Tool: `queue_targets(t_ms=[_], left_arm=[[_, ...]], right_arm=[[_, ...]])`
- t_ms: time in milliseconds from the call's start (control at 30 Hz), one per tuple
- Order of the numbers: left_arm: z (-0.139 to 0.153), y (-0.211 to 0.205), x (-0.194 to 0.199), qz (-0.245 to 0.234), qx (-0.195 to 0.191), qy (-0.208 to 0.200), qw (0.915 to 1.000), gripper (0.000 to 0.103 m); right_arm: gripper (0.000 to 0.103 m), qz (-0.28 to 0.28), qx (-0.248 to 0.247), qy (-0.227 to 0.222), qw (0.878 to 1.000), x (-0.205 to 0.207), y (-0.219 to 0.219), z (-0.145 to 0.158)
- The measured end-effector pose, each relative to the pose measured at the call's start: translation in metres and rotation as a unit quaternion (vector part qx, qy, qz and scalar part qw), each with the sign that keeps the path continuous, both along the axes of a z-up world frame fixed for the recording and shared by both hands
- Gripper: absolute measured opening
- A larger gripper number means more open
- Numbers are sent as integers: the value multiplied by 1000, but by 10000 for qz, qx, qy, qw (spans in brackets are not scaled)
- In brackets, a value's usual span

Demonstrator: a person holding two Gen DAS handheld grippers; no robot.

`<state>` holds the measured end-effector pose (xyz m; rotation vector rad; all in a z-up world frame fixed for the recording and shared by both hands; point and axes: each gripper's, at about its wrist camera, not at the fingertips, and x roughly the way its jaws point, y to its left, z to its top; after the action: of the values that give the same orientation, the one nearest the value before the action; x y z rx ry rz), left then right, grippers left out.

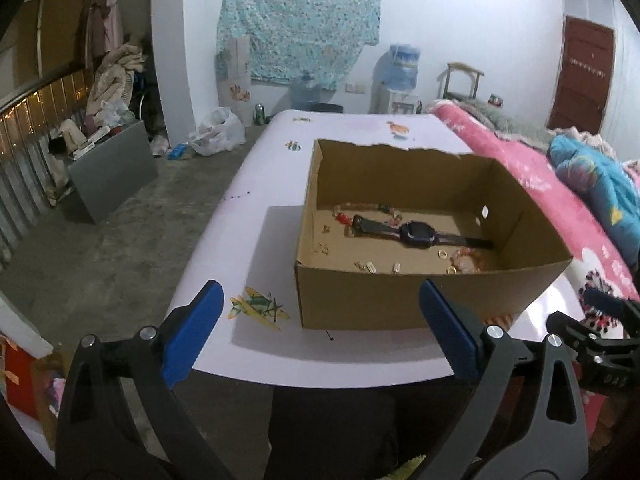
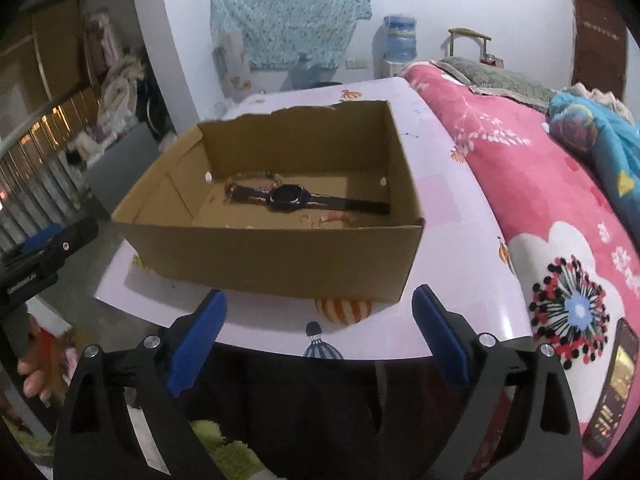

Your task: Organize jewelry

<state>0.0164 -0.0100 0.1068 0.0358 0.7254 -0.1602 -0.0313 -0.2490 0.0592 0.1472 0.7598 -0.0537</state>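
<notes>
An open cardboard box [image 1: 380, 300] [image 2: 280, 256] stands on the white table [image 1: 256, 184] [image 2: 460, 248]. A dark wristwatch [image 1: 418, 234] [image 2: 286, 196] lies flat on its floor. Around the watch lie small pieces: a bead string [image 1: 362, 205], a red piece [image 1: 342, 218], gold rings [image 1: 443, 254] and little clips [image 1: 370, 267]. My left gripper [image 1: 320, 286] is open in front of the box's near wall, holding nothing. My right gripper [image 2: 319, 292] is open too, over the table's near edge before the box, and it is empty.
A bed with a pink blanket [image 1: 560, 208] [image 2: 540, 200] runs along the table's right side, with a phone [image 2: 612, 392] lying on it. A grey panel [image 1: 112, 168] and clutter stand on the floor to the left. A hand [image 2: 32, 376] shows at the lower left.
</notes>
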Motion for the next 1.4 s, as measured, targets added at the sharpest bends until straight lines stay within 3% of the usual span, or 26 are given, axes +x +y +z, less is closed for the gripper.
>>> queue_targets(t_ms=[467,900,1400], left_arm=[[-10,-31,1,-17,691,274,9972,95],[-20,-35,7,149,698,727,9948,95],[-24,-31,12,258,606,918,9936,95]], right_arm=[[92,-270,147,444,9985,19,5,-7],[92,-376,230,511,9977,25,1,-9],[92,-396,172,490,9979,32,2,-8]])
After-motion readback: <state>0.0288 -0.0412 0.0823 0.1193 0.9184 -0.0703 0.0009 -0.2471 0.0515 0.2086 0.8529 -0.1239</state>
